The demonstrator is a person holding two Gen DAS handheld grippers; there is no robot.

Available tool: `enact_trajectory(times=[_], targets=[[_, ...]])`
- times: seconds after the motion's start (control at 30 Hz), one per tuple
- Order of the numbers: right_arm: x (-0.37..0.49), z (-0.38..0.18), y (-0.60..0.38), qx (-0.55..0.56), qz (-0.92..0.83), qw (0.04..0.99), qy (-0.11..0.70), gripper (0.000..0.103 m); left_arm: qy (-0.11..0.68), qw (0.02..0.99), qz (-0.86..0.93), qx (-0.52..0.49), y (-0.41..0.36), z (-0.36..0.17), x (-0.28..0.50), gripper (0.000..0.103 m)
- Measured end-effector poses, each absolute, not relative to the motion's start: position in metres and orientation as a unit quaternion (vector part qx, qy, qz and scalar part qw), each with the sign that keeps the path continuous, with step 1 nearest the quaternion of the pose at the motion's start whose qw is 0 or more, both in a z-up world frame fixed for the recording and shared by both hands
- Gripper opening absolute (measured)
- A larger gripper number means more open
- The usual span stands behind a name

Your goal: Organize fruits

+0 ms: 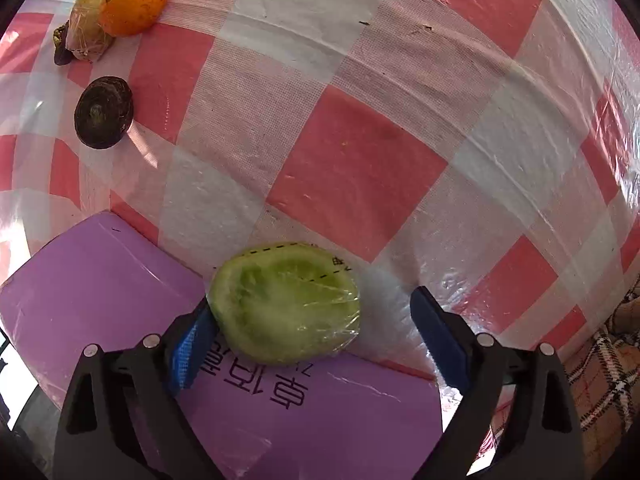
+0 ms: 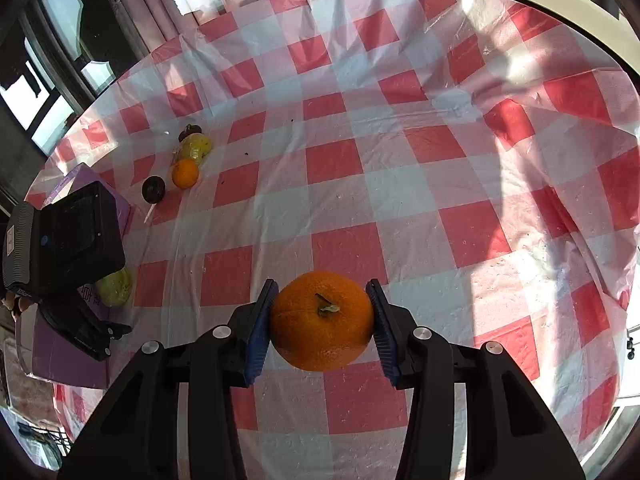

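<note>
A green cut fruit wrapped in clear film lies at the edge of a purple box. My left gripper straddles it and is open: the left pad touches the fruit and the right pad stands clear of it. In the right wrist view, my right gripper is shut on a large orange, stem side up, above the checked tablecloth. A smaller orange, a film-wrapped yellow fruit and a dark purple fruit lie together on the cloth.
The right wrist view shows the same fruit group at the far left, near the table's edge and the windows. The left gripper's black housing hangs over the purple box. A plaid fabric lies at the right.
</note>
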State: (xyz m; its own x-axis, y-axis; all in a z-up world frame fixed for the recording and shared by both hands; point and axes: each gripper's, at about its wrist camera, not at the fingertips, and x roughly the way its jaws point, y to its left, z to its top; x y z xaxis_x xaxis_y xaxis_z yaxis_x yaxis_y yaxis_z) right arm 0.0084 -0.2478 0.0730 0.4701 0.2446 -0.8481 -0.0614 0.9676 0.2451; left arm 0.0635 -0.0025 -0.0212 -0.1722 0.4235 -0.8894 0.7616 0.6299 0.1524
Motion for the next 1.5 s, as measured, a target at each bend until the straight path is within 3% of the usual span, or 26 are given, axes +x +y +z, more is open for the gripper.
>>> enact_trajectory(times=[0.1, 0.4, 0.67, 1.0, 1.27, 1.5], targets=[[0.006, 0.067, -0.261, 0.100, 0.072, 0.851, 0.511, 0.045, 0.747, 0.535, -0.174, 0.354, 0.005, -0.006, 0.070, 0.060], [-0.006, 0.078, -0.242, 0.109, 0.080, 0.853, 0.504, 0.045, 0.718, 0.580, -0.211, 0.322, 0.007, 0.035, 0.056, 0.059], [-0.019, 0.108, -0.195, 0.078, 0.114, 0.867, 0.479, 0.045, 0.668, 0.671, -0.220, 0.235, 0.018, 0.120, 0.045, 0.059], [-0.039, 0.144, -0.091, 0.022, 0.203, 0.870, 0.449, 0.045, 0.579, 0.798, -0.145, 0.084, 0.108, 0.205, -0.004, 0.059], [-0.061, 0.161, 0.031, -0.047, 0.309, 0.855, 0.414, 0.045, 0.564, 0.823, -0.047, 0.047, 0.196, 0.166, -0.037, 0.059], [-0.066, 0.144, 0.104, -0.128, 0.327, 0.834, 0.426, 0.045, 0.556, 0.831, 0.018, 0.010, 0.257, 0.133, -0.045, 0.059]])
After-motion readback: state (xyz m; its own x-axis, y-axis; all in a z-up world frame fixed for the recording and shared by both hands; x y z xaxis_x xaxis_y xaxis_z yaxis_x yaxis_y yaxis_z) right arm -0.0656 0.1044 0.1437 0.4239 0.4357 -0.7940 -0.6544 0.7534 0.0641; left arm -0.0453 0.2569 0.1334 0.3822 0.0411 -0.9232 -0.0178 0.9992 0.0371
